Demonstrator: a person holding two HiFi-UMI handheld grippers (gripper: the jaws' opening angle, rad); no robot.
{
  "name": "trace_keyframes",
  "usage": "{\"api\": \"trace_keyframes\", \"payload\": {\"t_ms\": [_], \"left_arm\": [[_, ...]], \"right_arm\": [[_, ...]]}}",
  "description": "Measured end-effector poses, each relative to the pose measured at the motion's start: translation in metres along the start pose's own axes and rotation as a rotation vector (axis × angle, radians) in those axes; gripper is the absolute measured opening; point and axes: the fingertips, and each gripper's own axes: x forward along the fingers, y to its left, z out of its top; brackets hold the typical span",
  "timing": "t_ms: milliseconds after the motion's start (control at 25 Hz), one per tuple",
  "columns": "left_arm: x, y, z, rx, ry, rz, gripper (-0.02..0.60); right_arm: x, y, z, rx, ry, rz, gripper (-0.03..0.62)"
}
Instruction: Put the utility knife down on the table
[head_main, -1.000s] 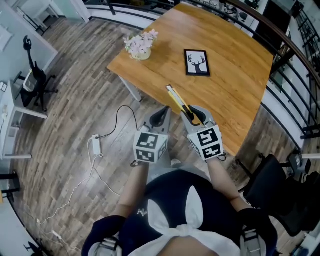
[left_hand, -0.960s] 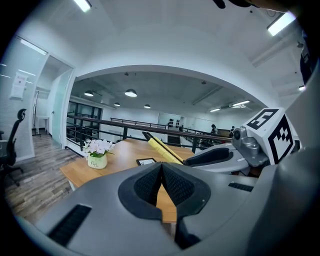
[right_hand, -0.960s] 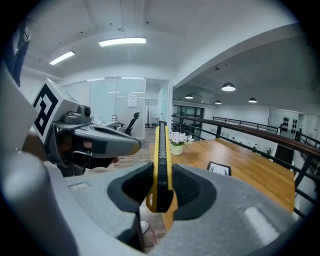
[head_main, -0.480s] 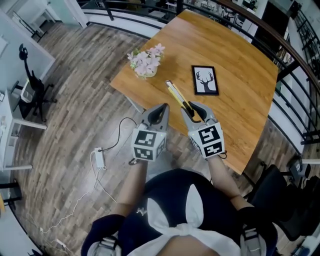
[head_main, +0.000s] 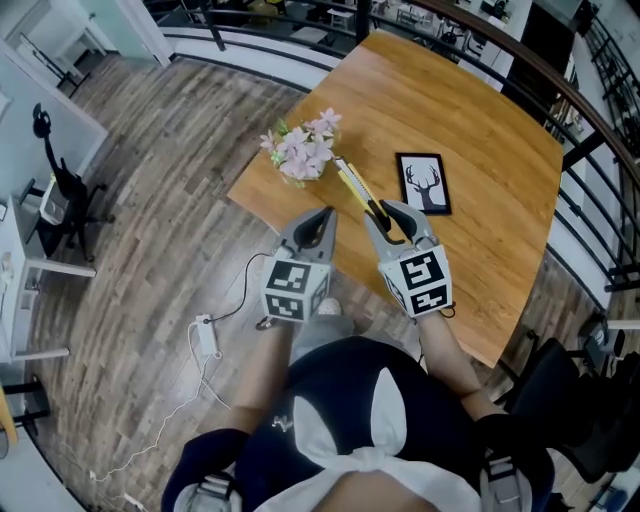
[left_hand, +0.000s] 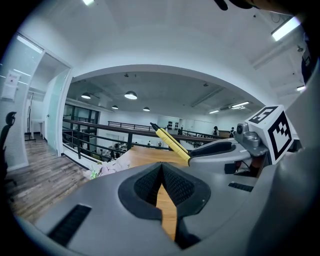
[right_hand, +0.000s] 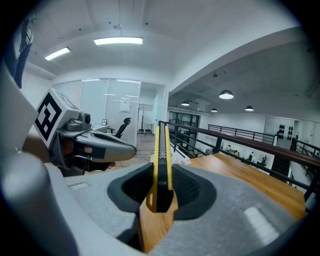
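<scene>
- Head view, table (head_main: 480, 130): wooden top, mostly bare. Its near left edge lies under the forward ends of both grippers.
- right hand-held gripper (head_main: 385, 213): clamped on the tail end of the utility knife (head_main: 355, 190) and holding it in the air above that edge.
- left hand-held gripper (head_main: 326, 213): jaws together with nothing between them, just beside the right one.
- framed deer picture (head_main: 424, 183): lies flat on the table, right of the knife's tip.
- flower arrangement (head_main: 303, 150): stands at the table's left edge, close to the knife's tip.
- utility knife, yellow and black.
  - Risk: released this close to the edge, it could slide off to the floor. Lowered further forward, its tip could catch the flowers or the frame.
  - Long axis: runs straight out along the jaws. The tip points away from the person, up and left in this view.
</scene>
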Motion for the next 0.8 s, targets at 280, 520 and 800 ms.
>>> {"api": "trace_keyframes", "payload": {"t_ms": [280, 520, 800], "left_arm": [[0.023, 0.018, 0.004, 0.007, -0.005, -0.048, 0.017], [0.037, 0.032, 0.015, 0.009, -0.011, -0.071, 0.017], [0.046, 0.044, 0.005, 0.001, 0.021, -0.095, 0.017]], "right_arm": [[0.024, -0.011, 0.002, -0.002, 0.017, -0.032, 0.115], [0.039, -0.023, 0.009, 0.005, 0.020, -0.049, 0.115], [0.055, -0.024, 0.006, 0.012, 0.040, -0.065, 0.115]]}}
